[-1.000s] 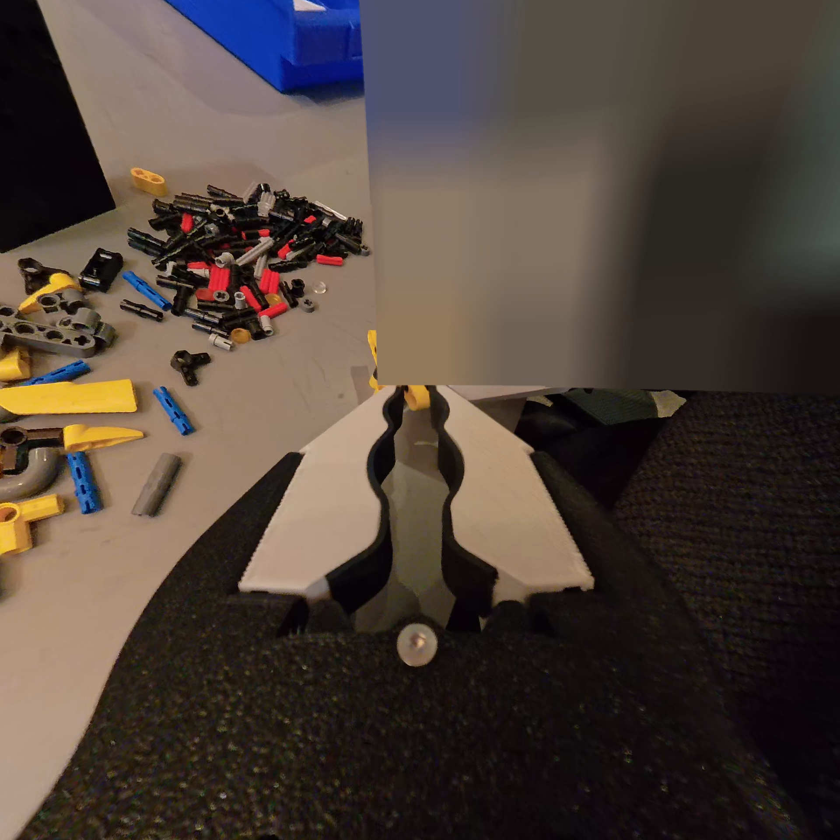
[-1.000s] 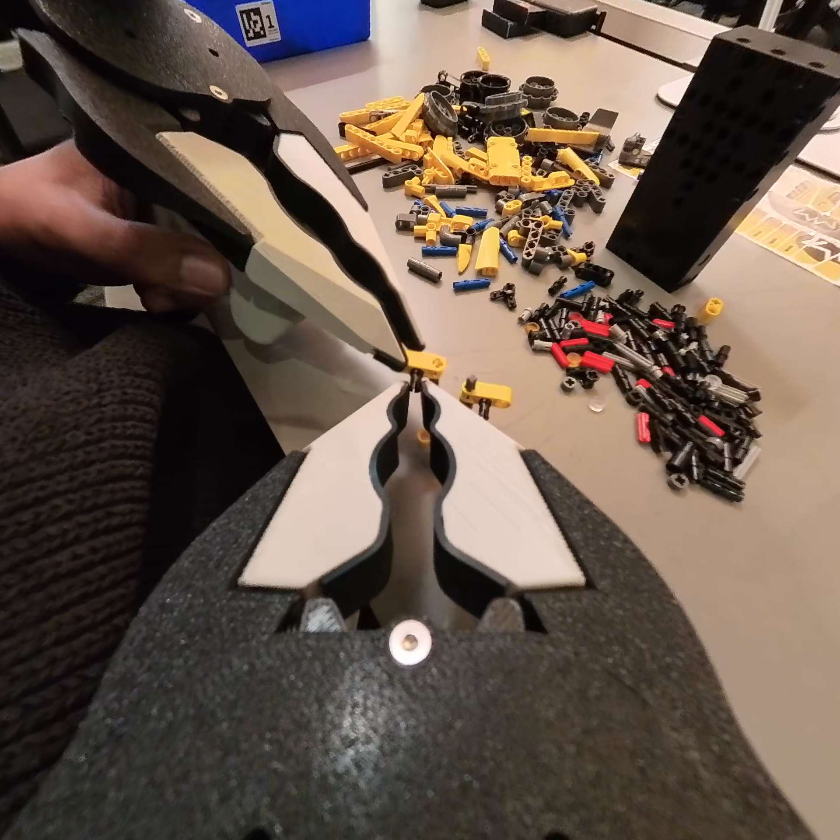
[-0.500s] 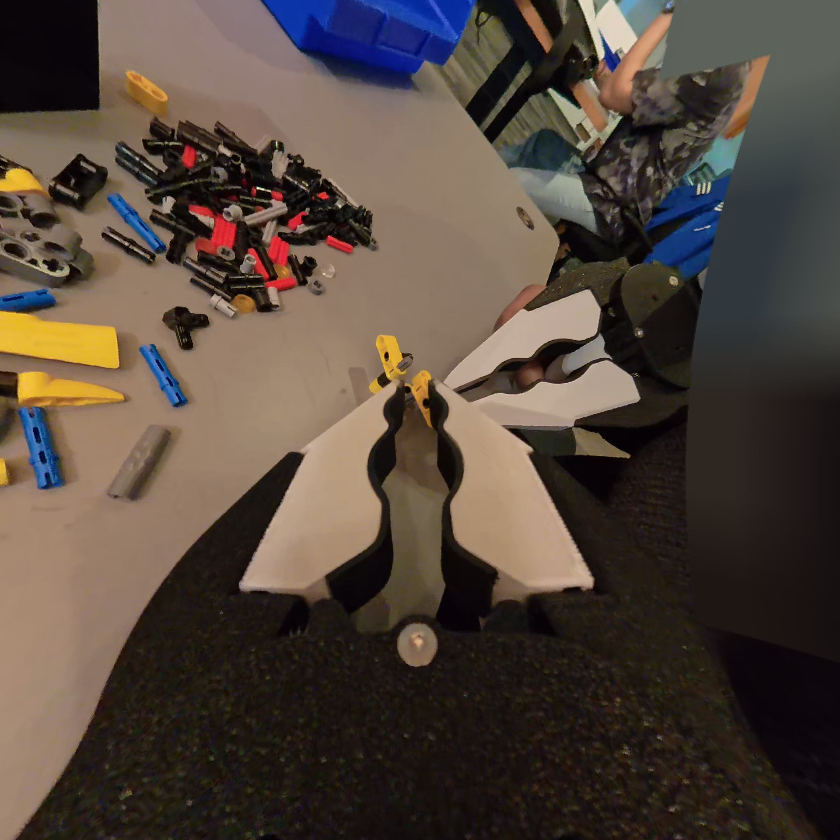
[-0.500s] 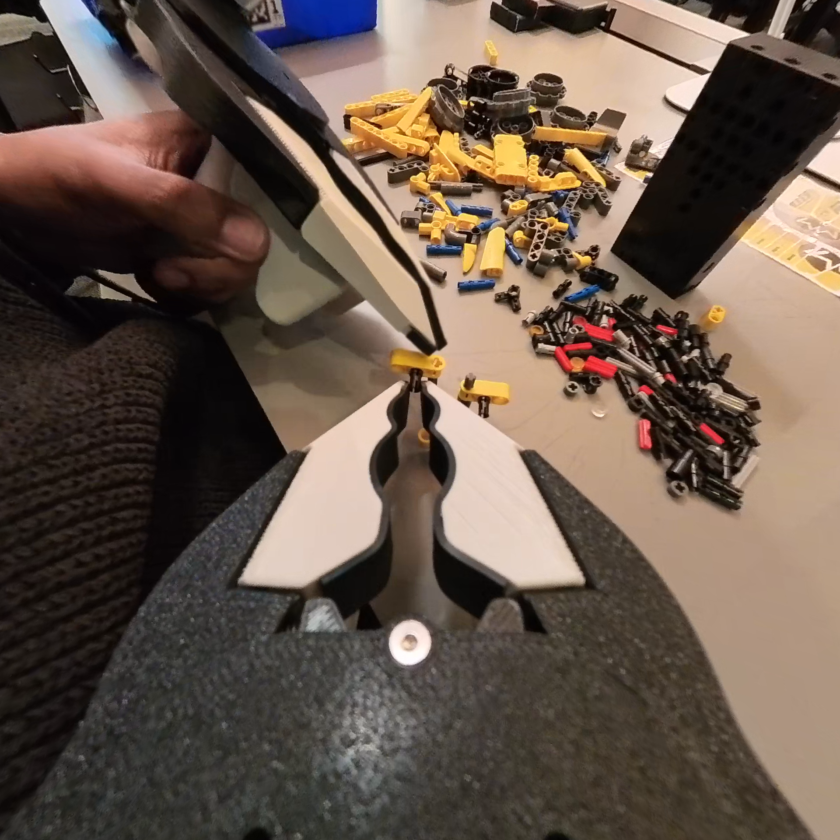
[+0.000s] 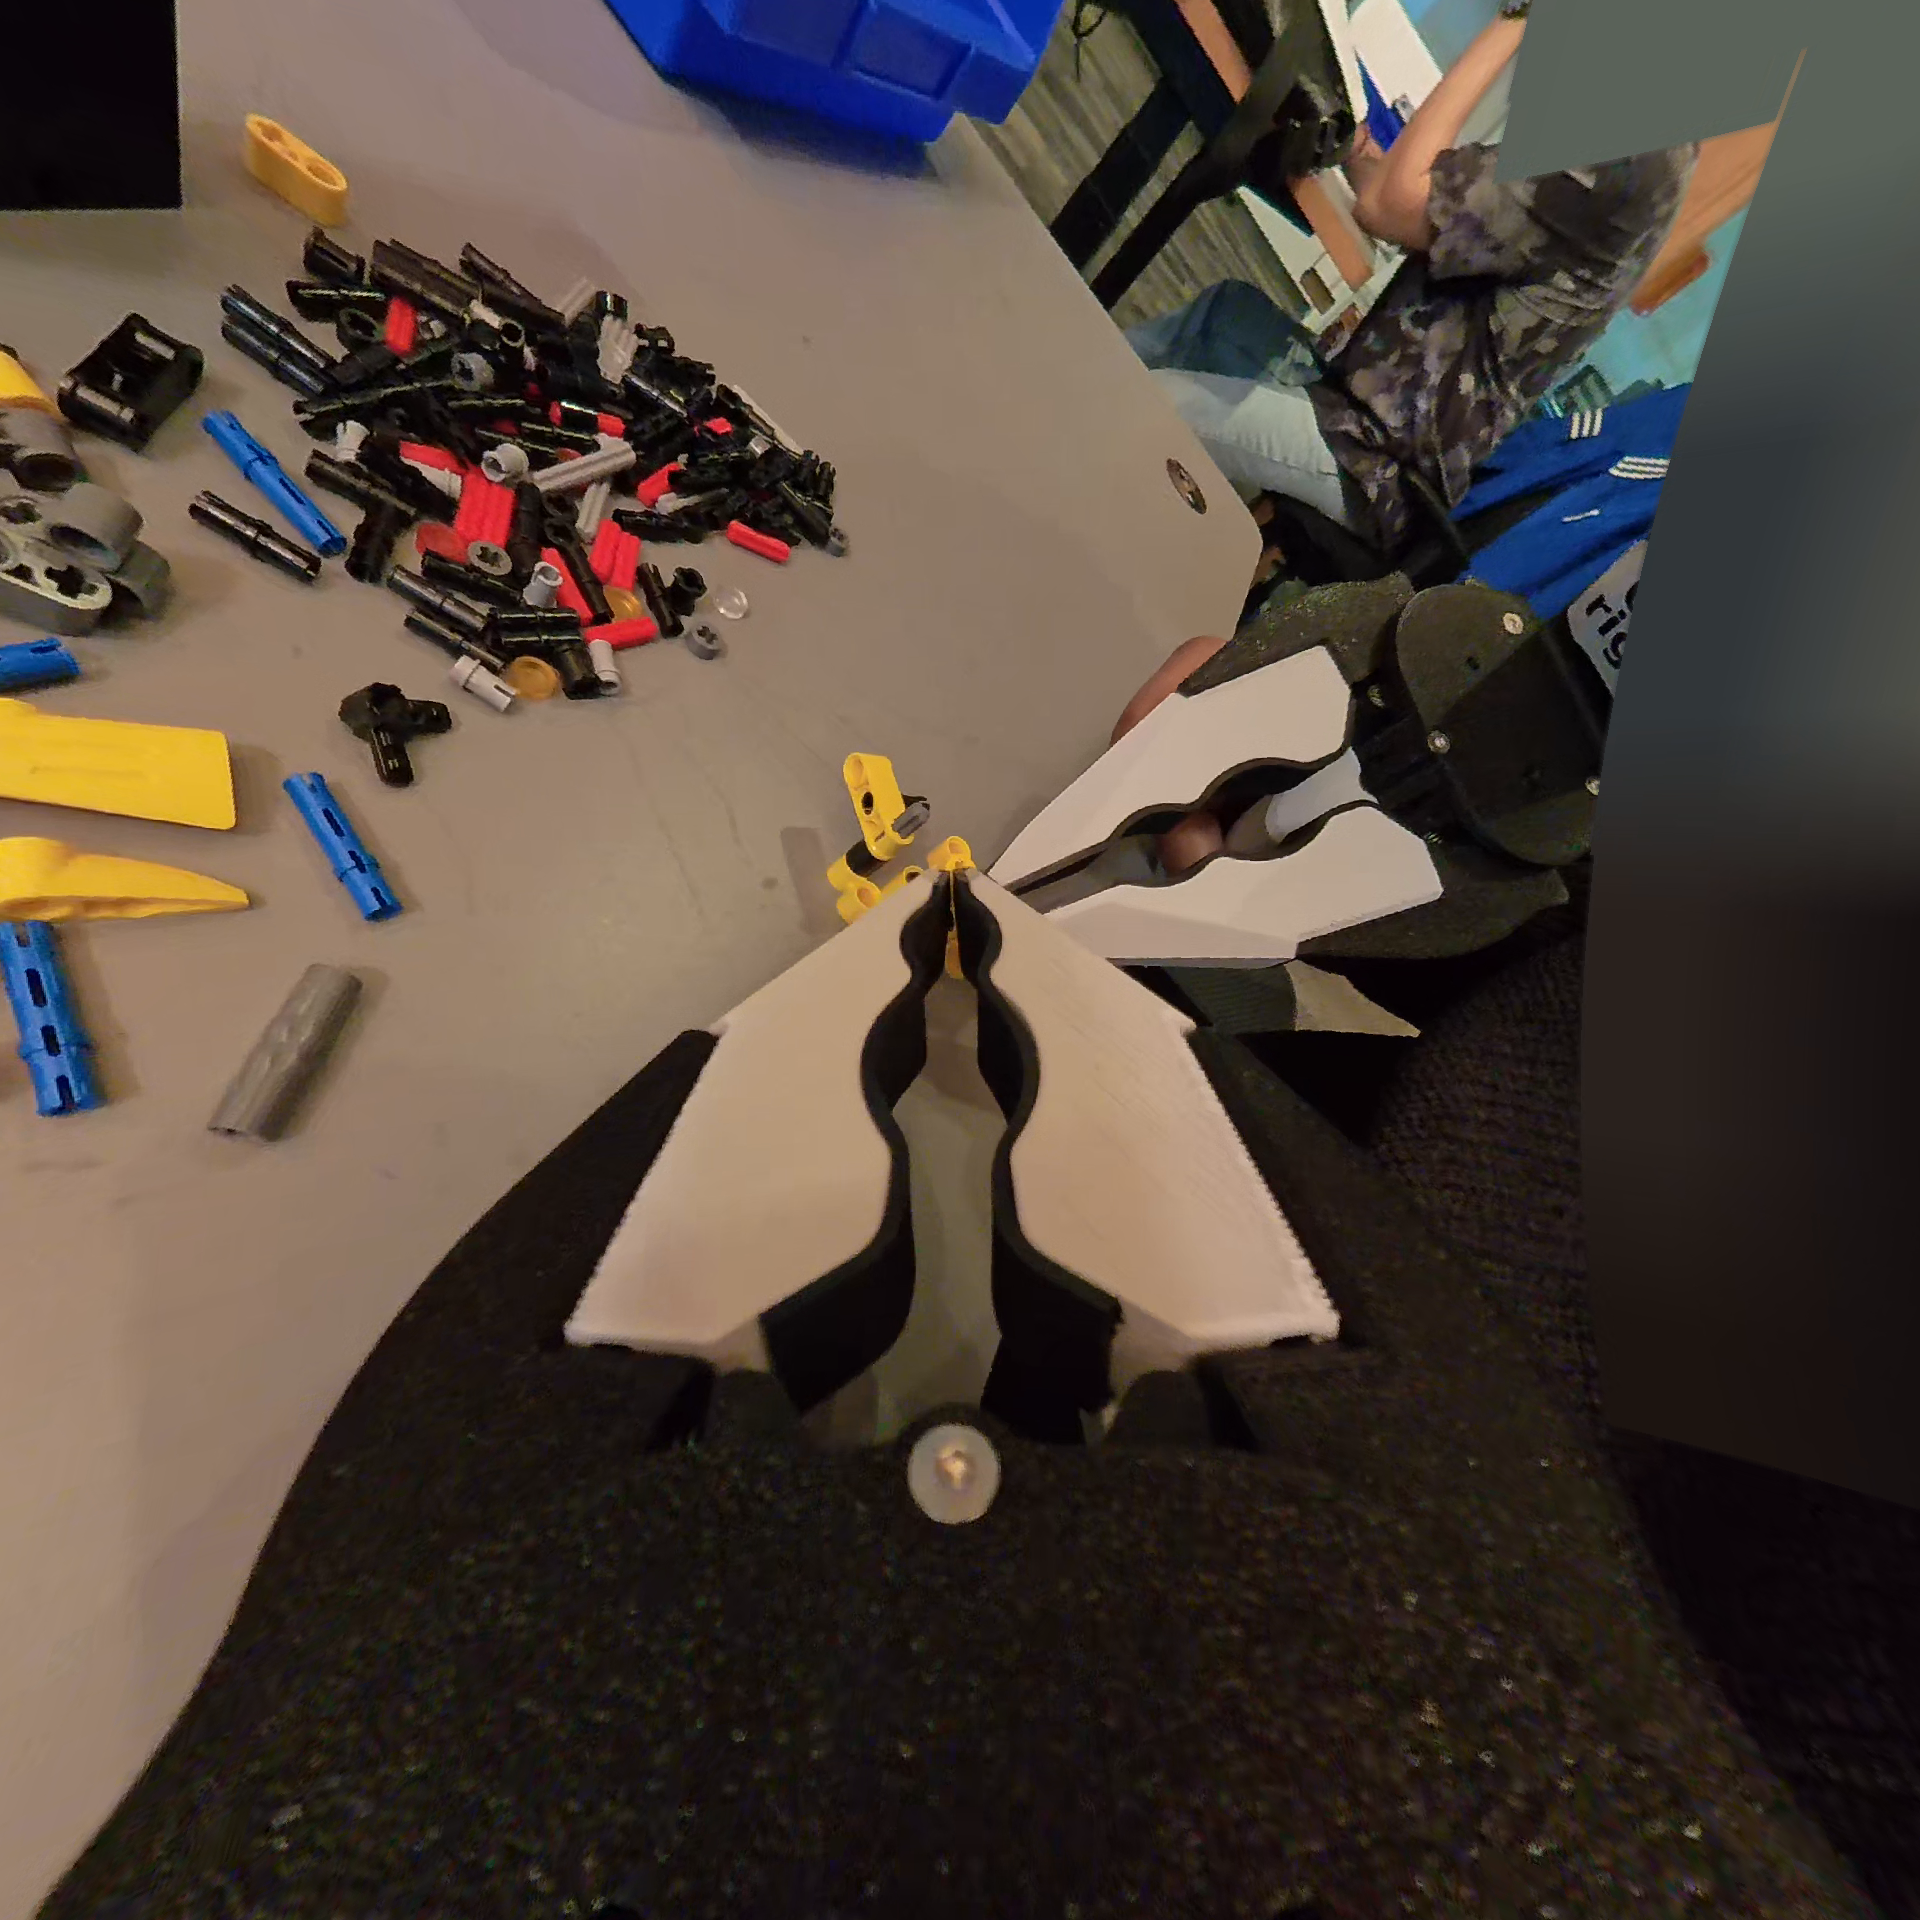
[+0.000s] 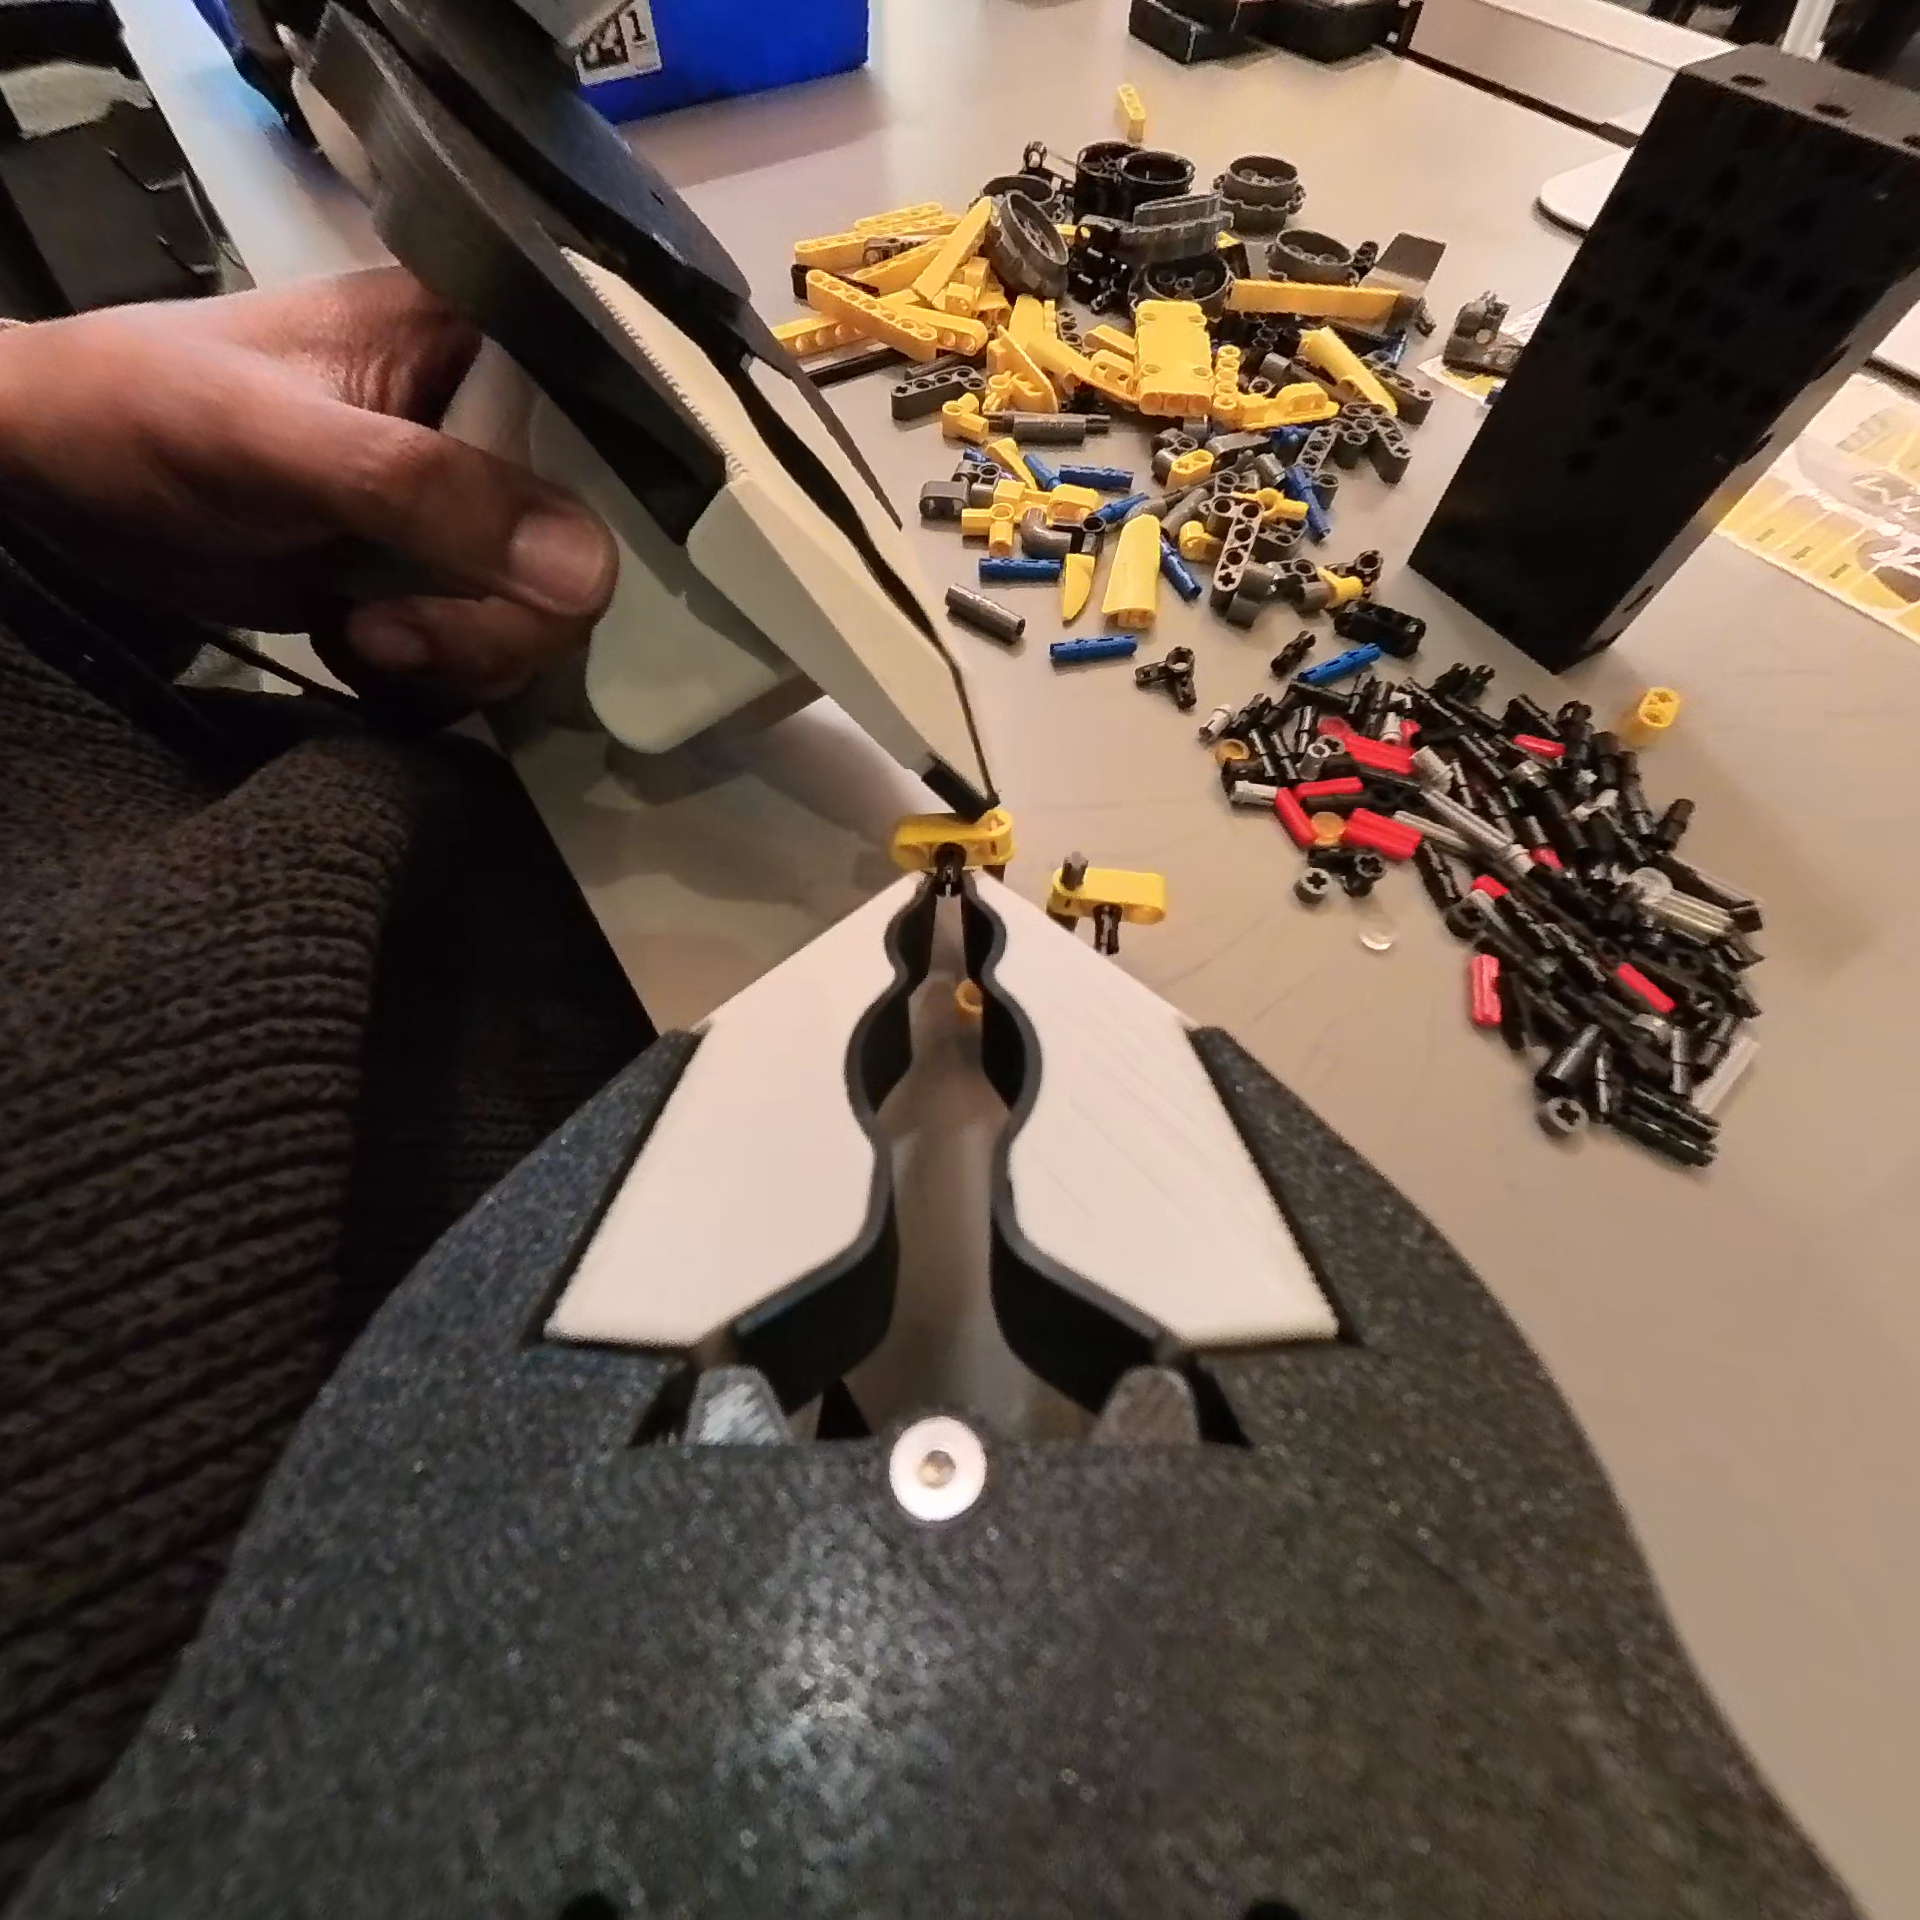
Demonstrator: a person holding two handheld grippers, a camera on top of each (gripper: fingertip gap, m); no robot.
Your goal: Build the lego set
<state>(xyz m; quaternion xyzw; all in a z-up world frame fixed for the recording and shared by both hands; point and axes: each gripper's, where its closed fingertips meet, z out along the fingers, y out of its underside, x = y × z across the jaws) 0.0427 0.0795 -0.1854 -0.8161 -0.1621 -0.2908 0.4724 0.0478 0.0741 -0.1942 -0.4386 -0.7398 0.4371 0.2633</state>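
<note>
I counted two grippers, mine: left gripper (image 5: 953, 894), right gripper (image 6: 948, 891); one black perforated block (image 6: 1652, 353); one blue bin (image 5: 831, 62); one gray sleeve (image 5: 286, 1049).

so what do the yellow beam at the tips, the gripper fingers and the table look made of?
Yellow beam: likely moulded plastic, smooth, slight gloss. Right gripper fingers: probably 3D-printed plastic, matte white with layer lines and black inner pads; speckled black body. Table: smooth matte grey, faintly scuffed, maybe laminate, can't confirm.
</note>
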